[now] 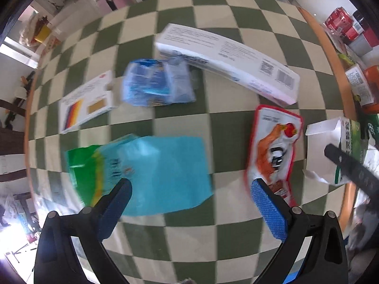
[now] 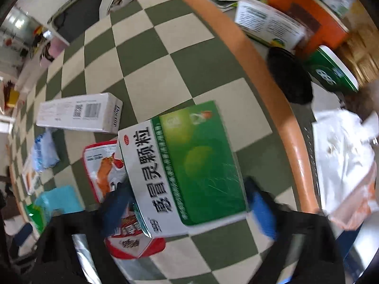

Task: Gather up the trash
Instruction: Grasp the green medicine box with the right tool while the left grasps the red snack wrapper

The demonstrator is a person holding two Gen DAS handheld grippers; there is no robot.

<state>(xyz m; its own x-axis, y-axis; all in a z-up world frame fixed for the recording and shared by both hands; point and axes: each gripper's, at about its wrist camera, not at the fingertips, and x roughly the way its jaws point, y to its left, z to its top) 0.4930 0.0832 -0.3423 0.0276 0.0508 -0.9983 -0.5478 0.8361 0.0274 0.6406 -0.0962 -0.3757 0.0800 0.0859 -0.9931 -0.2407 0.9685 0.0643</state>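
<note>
Between the fingers of the right gripper (image 2: 189, 203) a green medicine box (image 2: 189, 168) was held, lifted above the checked tablecloth (image 2: 151, 80) near the orange table edge (image 2: 291, 127). A slip was judged possible: the box was gripped at one end only, its long body projecting forward, so a quick swing could twist it free. Beneath it lay a red sachet (image 2: 101, 168), which could be dragged along. The left gripper (image 1: 191, 201) was seen wide apart and empty, poised low over a teal packet (image 1: 165, 170), with a red snack wrapper (image 1: 274, 146) just beside its right finger. Snagging both items at once was judged a risk. More trash, a long white carton (image 1: 227, 61) included, lay beyond.
</note>
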